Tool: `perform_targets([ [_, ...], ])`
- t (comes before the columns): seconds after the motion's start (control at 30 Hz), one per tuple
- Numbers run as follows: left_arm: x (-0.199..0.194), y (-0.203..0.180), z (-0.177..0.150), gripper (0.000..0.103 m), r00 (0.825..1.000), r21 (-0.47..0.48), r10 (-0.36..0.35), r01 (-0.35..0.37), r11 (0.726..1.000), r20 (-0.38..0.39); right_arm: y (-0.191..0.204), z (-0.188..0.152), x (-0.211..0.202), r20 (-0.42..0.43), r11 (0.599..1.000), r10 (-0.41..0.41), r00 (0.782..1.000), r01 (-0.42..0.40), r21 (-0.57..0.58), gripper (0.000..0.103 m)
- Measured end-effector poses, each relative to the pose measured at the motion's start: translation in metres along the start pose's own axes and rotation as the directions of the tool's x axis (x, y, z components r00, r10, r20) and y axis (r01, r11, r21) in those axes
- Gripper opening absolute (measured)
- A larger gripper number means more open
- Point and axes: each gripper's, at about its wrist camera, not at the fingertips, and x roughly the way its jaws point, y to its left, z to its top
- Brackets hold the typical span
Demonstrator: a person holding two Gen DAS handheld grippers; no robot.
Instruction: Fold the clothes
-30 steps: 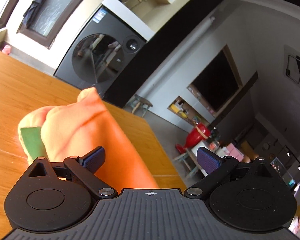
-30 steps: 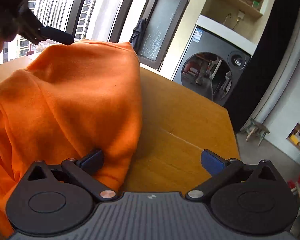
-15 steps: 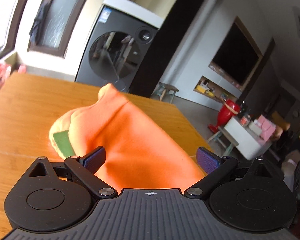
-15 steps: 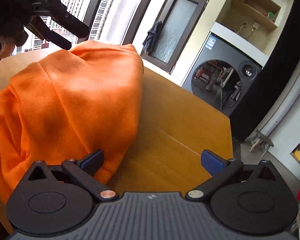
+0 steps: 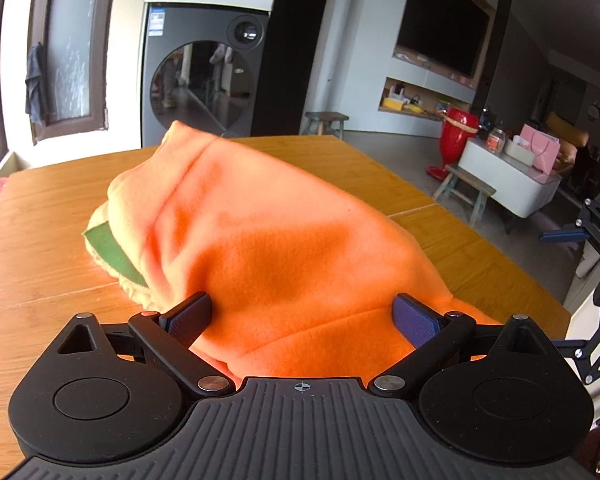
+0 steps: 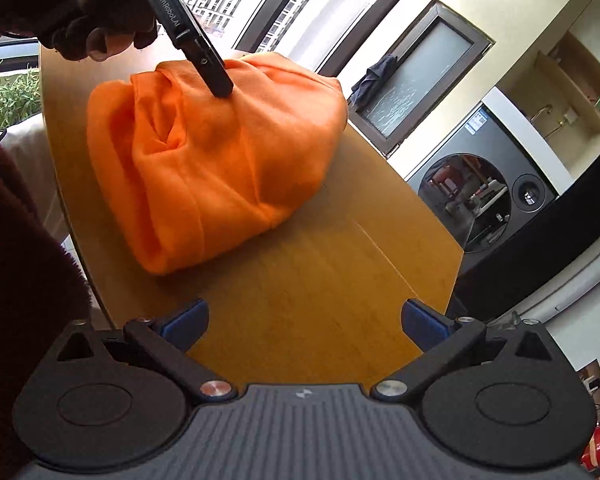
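Observation:
An orange fleece garment lies bunched in a thick fold on the wooden table; a cream lining with a green patch shows at its left end. My left gripper is open, its blue pads on either side of the garment's near edge. In the right wrist view the garment sits at the table's far left, with the left gripper pressed onto its top. My right gripper is open and empty above bare wood, apart from the garment.
A grey washing machine stands past the table's far edge, with a window to its left. A small stool, a red object and a white low table stand on the floor to the right. The table edge runs close to my right gripper.
My right gripper has let go of the garment and drawn back from it. My left gripper has swung and lowered over the garment, which now lies more folded on the table.

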Motion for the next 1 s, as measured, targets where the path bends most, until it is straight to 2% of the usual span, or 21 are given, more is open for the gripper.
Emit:
perform_targets([
  [0.13, 0.003, 0.011, -0.002, 0.100, 1.000, -0.043, -0.025, 0.024, 0.999, -0.007, 0.016, 0.011, 0.007, 0.054, 0.999, 0.055, 0.997, -0.055, -0.002, 0.103],
  [0.33, 0.005, 0.009, -0.006, 0.100, 1.000, -0.023, -0.018, 0.018, 1.000, -0.023, 0.030, 0.034, 0.018, 0.146, 0.997, 0.071, 0.987, -0.074, 0.017, 0.103],
  [0.47, 0.006, 0.006, -0.003, 0.101, 0.999, -0.020, -0.019, 0.019, 1.000, -0.026, 0.021, 0.043, 0.007, 0.221, 0.991, 0.068, 0.973, -0.092, 0.102, 0.097],
  [0.67, 0.007, 0.005, -0.003, 0.101, 0.999, -0.014, -0.015, 0.015, 1.000, -0.034, 0.025, 0.037, -0.012, 0.202, 0.981, 0.183, 0.962, -0.194, 0.033, 0.097],
  [0.87, 0.008, 0.004, -0.004, 0.103, 0.999, -0.015, -0.019, 0.019, 1.000, -0.028, 0.030, 0.028, -0.009, 0.138, 0.978, 0.188, 0.972, -0.199, 0.068, 0.097],
  [1.0, 0.008, 0.004, -0.005, 0.103, 0.999, -0.019, -0.021, 0.020, 1.000, -0.028, 0.037, 0.035, -0.004, 0.151, 0.970, 0.223, 0.963, -0.235, 0.063, 0.097],
])
